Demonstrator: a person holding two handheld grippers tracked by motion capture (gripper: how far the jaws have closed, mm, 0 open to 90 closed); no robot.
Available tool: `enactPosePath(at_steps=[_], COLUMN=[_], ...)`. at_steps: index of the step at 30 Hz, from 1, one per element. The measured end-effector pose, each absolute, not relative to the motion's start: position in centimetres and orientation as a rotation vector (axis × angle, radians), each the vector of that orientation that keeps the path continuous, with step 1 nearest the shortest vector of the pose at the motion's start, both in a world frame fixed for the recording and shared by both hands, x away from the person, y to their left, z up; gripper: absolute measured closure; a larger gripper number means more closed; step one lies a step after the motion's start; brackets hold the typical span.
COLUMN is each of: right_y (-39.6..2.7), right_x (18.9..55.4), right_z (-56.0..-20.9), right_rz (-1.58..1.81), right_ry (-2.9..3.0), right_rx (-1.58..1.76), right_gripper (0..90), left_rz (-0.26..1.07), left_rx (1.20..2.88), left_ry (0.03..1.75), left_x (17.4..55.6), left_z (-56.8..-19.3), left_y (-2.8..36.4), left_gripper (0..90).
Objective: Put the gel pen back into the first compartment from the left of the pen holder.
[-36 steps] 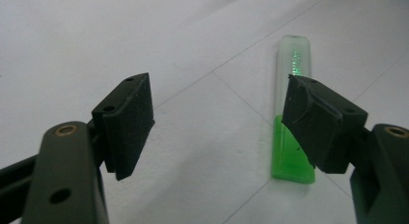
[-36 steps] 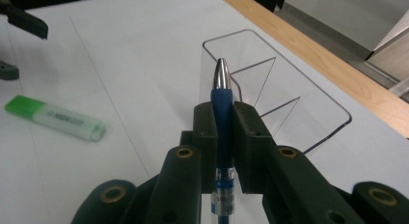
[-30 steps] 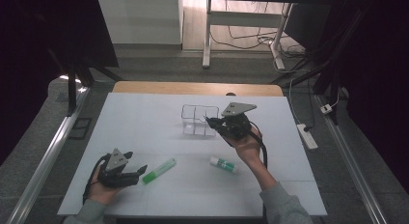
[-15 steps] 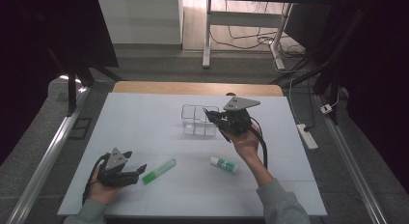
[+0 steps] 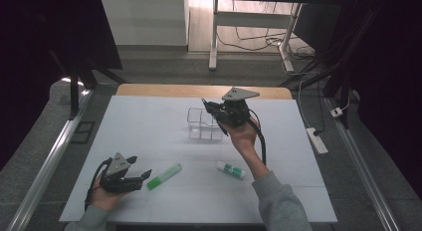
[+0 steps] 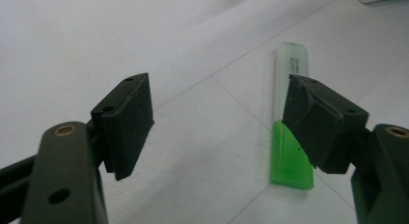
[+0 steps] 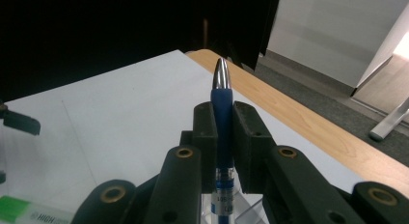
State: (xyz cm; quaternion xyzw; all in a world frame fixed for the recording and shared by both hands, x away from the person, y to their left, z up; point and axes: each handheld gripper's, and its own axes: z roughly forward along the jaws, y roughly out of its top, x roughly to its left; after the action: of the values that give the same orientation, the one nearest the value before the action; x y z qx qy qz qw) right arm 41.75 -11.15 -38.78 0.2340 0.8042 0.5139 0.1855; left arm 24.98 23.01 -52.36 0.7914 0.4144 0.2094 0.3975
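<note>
Left gripper (image 5: 135, 177) sits near-left on the table, jaws wide apart, lined up beside the green highlighter (image 6: 290, 122) for a grab. Farther right, the right gripper (image 7: 223, 125) clamps a blue pen (image 7: 222, 105) above the clear organizer (image 5: 201, 125), probably to drop it in.

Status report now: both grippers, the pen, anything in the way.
Right gripper shut on blue pen, above the clear organizer. Left gripper open, low over the table beside the green highlighter. Nothing blocking the organizer.
</note>
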Motion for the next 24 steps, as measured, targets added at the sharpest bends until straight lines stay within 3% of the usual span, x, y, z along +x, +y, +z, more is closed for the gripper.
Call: enactPosePath(at_steps=[24], right_y=[-7.8], right_x=[43.4], right_z=[-38.1], right_rz=[1.570], right_ry=[2.212], right_rx=[0.689], right_gripper=[80.4], left_rz=[0.563], left_rx=[2.013], left_ry=[1.066], left_x=[24.6], left_z=[-52.3], left_y=[23.1], left_gripper=[25.8])
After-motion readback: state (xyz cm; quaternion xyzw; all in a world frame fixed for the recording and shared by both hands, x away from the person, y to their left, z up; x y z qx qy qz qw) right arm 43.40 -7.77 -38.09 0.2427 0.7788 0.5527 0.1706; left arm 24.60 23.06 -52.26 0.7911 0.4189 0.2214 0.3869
